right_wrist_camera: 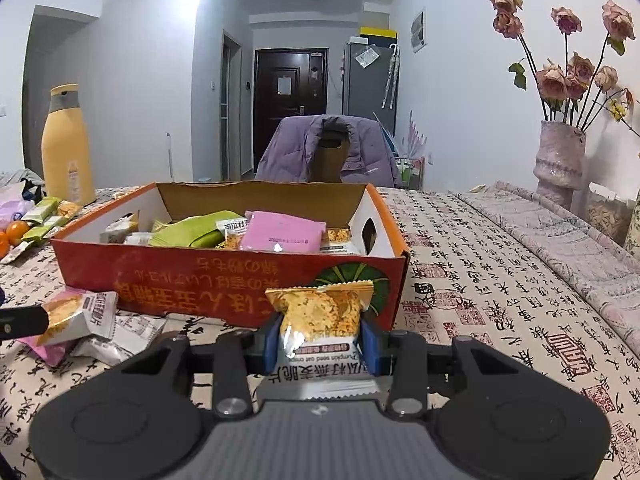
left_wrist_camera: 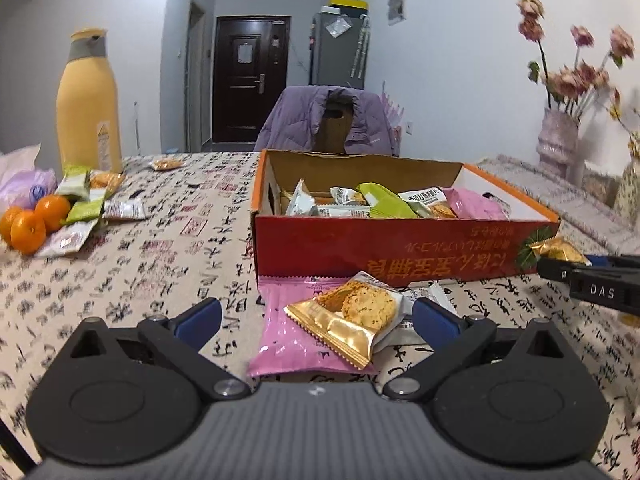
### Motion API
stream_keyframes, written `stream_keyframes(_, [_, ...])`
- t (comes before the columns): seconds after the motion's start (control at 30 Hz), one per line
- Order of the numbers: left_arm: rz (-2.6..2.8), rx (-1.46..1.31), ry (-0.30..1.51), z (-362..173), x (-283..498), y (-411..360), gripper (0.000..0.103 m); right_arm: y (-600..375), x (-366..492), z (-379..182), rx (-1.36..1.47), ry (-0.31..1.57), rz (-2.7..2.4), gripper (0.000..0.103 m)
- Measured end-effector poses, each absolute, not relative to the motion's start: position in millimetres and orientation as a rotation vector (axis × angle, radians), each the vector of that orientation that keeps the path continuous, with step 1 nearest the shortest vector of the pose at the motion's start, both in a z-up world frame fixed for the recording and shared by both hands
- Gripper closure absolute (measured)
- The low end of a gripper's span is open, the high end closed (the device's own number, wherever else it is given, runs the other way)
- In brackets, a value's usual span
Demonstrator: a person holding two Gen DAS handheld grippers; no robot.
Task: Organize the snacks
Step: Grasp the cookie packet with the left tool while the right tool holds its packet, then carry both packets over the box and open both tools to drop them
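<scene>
A red cardboard box [left_wrist_camera: 360,248] with several snack packets in it stands on the table; it also shows in the right wrist view [right_wrist_camera: 180,276]. My left gripper [left_wrist_camera: 316,316] is open around a gold cracker packet [left_wrist_camera: 348,316] that lies on a pink packet [left_wrist_camera: 280,340] in front of the box. My right gripper [right_wrist_camera: 320,340] is shut on a gold and white oat crisp packet [right_wrist_camera: 320,316], held just before the box's front right corner. The right gripper with its packet shows at the right edge of the left wrist view [left_wrist_camera: 560,252].
A loose pile of packets [left_wrist_camera: 88,204] and three mandarins [left_wrist_camera: 32,220] lie at the far left beside a yellow bottle [left_wrist_camera: 88,104]. A vase of dried roses [right_wrist_camera: 560,160] stands at the right. A chair with a purple jacket [left_wrist_camera: 328,120] is behind the table.
</scene>
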State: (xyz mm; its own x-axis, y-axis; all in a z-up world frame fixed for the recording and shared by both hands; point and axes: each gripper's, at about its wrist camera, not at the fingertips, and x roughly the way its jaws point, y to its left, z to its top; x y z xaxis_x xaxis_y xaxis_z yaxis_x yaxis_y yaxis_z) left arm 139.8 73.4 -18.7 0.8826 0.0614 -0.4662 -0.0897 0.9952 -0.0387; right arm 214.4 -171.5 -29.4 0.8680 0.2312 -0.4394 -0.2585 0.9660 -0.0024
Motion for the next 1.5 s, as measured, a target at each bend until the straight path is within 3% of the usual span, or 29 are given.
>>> stream_keyframes(0.63, [-0.042, 0.047, 0.6, -21.4, 185.8, 60.0, 0.0, -173.6, 214.1, -29.7, -0.044, 0.451, 0.272, 0.063])
stream_keyframes(0.97, [-0.104, 0.012, 0.614, -25.8, 187.3, 62.2, 0.041, -177.5, 215.5, -29.9, -0.02, 0.454, 0.279, 0.063])
stream_keyframes(1.17, [-0.085, 0.031, 0.578, -25.1, 175.5, 58.2, 0.058, -177.5, 214.2, -29.9, -0.013, 0.451, 0.281, 0.063])
stream_keyframes(1.5, [-0.063, -0.033, 0.507, -11.8, 155.4, 62.6, 0.061, -175.4, 211.6, -29.1, -0.024, 0.437, 0.286, 0.063])
